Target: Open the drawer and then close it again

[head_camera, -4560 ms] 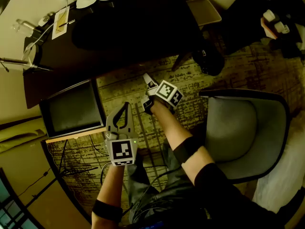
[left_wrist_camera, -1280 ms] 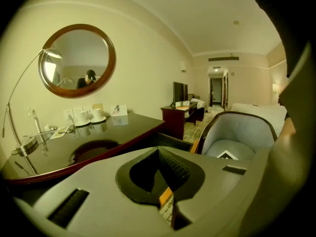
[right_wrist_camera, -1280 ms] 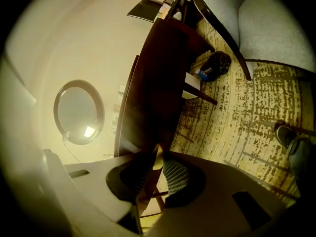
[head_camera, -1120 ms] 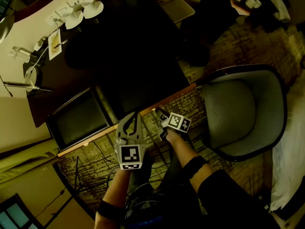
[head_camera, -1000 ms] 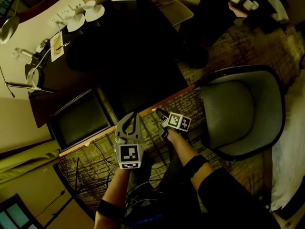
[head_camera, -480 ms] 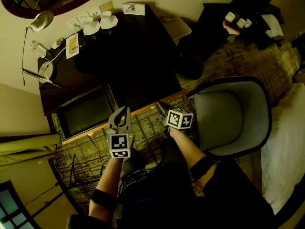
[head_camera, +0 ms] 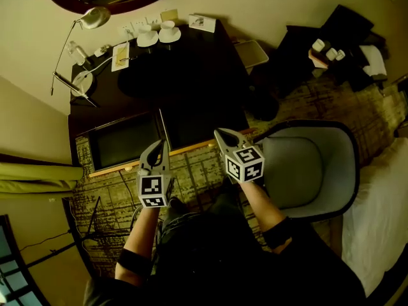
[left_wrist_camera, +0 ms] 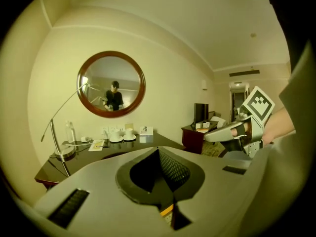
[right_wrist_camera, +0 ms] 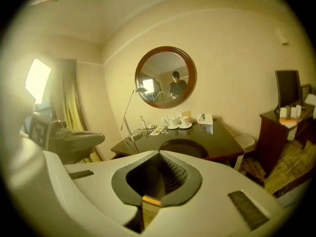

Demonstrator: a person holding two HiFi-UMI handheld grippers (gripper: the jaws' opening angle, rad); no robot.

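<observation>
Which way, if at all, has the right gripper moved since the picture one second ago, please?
Yes. The right gripper has risen toward the camera and rolled. Its tips now reach past the desk front edge, where they stopped just short before.

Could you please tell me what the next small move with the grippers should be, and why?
Probably open the right gripper and lower it towards the front of the desk. Both it and the left gripper are shut and empty, held in the air and touching nothing. No drawer handle shows from here, so it needs finding first.
</observation>
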